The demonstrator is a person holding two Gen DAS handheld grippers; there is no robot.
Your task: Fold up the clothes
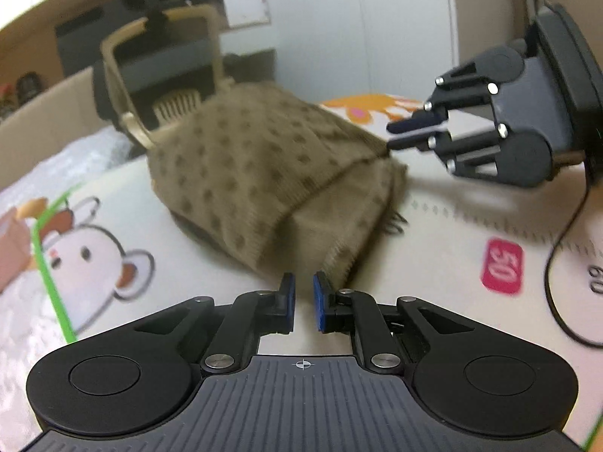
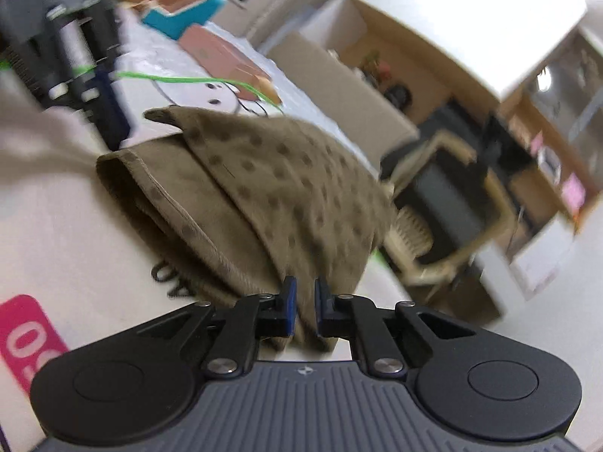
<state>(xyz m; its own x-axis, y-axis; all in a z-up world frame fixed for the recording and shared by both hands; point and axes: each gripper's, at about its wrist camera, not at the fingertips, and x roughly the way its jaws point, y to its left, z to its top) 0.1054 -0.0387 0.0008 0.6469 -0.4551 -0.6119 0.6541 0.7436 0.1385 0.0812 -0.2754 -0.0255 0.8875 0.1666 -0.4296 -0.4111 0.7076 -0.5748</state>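
A brown knit garment with darker dots (image 1: 264, 173) lies folded in a thick bundle on the white printed table cover (image 1: 433, 263). My left gripper (image 1: 303, 293) hovers low at the bundle's near corner. Its blue pads stand a narrow gap apart and only the table shows between them. My right gripper (image 1: 392, 135) reaches in from the right with its fingers pinched on the garment's far corner. In the right wrist view the garment (image 2: 271, 173) runs in between the right gripper's (image 2: 303, 301) fingers. The left gripper (image 2: 101, 86) appears blurred at the upper left, beside the bundle's far edge.
A beige office chair (image 1: 158, 75) stands just beyond the table's far edge. A black cable (image 1: 557, 263) loops over the table at the right, near a pink label (image 1: 501, 265). Teal and pink boxes (image 2: 188, 15) lie on the table behind the left gripper. Shelves (image 2: 527, 132) fill the background.
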